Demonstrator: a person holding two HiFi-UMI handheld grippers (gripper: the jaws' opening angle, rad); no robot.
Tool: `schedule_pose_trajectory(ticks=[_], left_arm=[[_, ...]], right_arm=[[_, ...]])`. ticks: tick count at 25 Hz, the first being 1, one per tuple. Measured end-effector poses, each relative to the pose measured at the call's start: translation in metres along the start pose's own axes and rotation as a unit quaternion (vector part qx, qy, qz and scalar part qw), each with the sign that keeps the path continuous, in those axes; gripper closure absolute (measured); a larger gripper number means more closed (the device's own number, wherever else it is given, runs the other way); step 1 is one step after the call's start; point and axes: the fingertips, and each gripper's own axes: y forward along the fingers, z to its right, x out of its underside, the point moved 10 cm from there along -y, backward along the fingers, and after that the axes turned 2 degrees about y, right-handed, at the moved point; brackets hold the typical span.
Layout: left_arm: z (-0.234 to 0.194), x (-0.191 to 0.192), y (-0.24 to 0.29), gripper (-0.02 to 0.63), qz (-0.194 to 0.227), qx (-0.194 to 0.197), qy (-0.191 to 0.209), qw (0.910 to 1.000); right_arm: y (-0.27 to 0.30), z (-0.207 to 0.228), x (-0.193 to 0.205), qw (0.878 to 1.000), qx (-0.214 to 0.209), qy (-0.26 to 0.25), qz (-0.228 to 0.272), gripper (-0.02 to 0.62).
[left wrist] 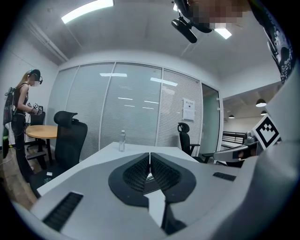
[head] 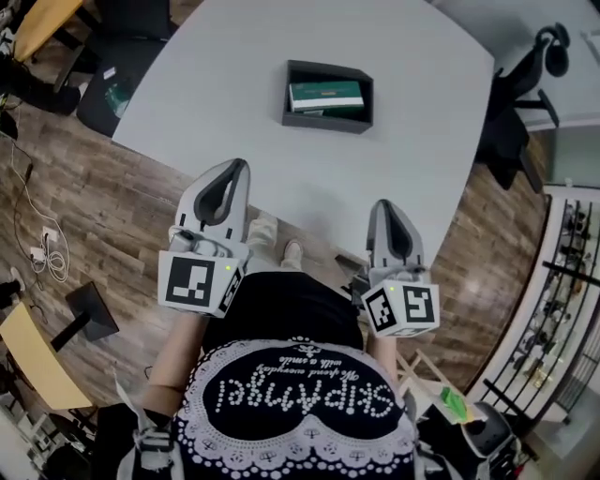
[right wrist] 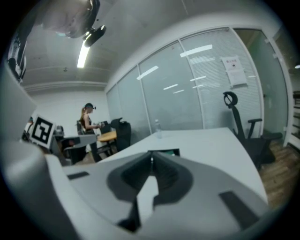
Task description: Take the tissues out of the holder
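Grey table [head: 234, 122]. Left gripper [head: 239, 165] and right gripper [head: 386, 204]: both over the near edge, jaws clenched together, nothing between them. Dark holder [head: 323, 120]: mid-table, well apart from both. Green tissues [head: 325, 96]: lying inside the holder.

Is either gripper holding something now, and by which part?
Nothing is held. The left gripper and right gripper are both shut and empty; the tissues lie in the holder, untouched.

Office meeting room: glass partition walls [left wrist: 131, 103], black swivel chairs [left wrist: 70, 136], grey table [head: 234, 94], ceiling strip lights [left wrist: 86, 10].
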Motion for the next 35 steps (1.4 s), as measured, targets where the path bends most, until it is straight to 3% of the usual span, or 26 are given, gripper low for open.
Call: schedule_pose_trajectory(ticks=[12,20,35], left_arm=[[-0.044,-0.009,0.058,0.577,-0.014,0.073,0.007,0.9972],[-0.039,-0.003,0.076,0.577,-0.032,0.096,0.014,0.9948],[-0.013,-0.010,0.086,0.577,-0.033,0.081,0.020,0.9960]], right_arm=[[0.031,-0.012,-0.009,0.997,0.077,0.025,0.011,0.561],[0.027,0.001,-0.005,0.994,0.106,0.037,0.005,0.561],[0.034,0.024,-0.016,0.997,0.069,0.034,0.016,0.561]])
